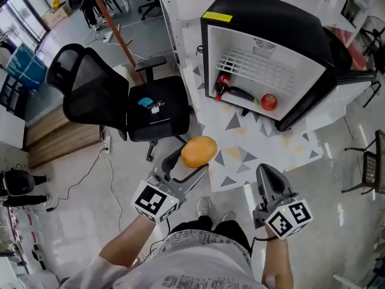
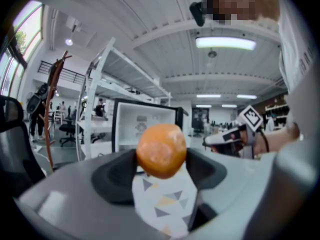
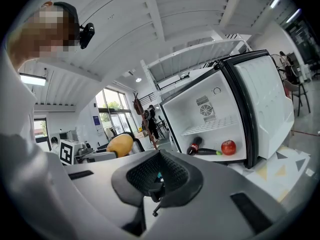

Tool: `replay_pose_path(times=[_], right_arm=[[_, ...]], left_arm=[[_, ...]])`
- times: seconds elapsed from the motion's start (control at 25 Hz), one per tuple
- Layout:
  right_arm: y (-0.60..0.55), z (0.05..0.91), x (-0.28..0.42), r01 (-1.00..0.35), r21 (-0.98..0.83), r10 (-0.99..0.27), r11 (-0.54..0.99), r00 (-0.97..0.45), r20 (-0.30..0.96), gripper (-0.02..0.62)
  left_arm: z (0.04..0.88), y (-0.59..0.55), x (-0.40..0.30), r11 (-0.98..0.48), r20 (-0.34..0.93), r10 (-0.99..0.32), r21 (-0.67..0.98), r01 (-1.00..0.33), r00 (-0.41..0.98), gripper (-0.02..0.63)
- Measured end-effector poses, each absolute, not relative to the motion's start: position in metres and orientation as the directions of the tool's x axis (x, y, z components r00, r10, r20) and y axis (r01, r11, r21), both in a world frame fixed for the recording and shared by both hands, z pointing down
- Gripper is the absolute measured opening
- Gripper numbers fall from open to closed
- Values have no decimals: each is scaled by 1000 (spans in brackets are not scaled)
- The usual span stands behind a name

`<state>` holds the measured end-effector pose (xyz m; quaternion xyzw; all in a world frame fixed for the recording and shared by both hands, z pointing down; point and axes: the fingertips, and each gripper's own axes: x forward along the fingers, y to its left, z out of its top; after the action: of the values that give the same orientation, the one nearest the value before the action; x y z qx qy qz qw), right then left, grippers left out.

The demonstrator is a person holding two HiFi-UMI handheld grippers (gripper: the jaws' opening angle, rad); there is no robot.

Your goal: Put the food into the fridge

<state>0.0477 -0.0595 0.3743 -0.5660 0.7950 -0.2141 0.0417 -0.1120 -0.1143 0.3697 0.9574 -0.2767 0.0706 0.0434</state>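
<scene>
The left gripper (image 1: 192, 161) pinched an orange fruit (image 1: 199, 152) between widely spread jaws, in front of the open fridge (image 1: 283, 29) and well short of its doorway. The right gripper (image 1: 266, 176), also in front of the fridge, had its jaws pressed together on nothing. On the fridge's floor a dark bottle (image 1: 222, 84) bore a red label too small to read, the yellow sticker (image 1: 217, 17) on the fridge's top corner was equally illegible, and in the left gripper view the fruit hid the fridge's lower interior.
</scene>
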Motion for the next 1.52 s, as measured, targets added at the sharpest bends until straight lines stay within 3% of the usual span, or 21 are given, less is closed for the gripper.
replay_pose_path(times=[1.52], right_arm=[[-193, 381, 145, -814, -444, -873, 374, -471, 129, 2]], left_arm=[[373, -260, 12, -796, 211, -599, -55, -603, 772, 310]])
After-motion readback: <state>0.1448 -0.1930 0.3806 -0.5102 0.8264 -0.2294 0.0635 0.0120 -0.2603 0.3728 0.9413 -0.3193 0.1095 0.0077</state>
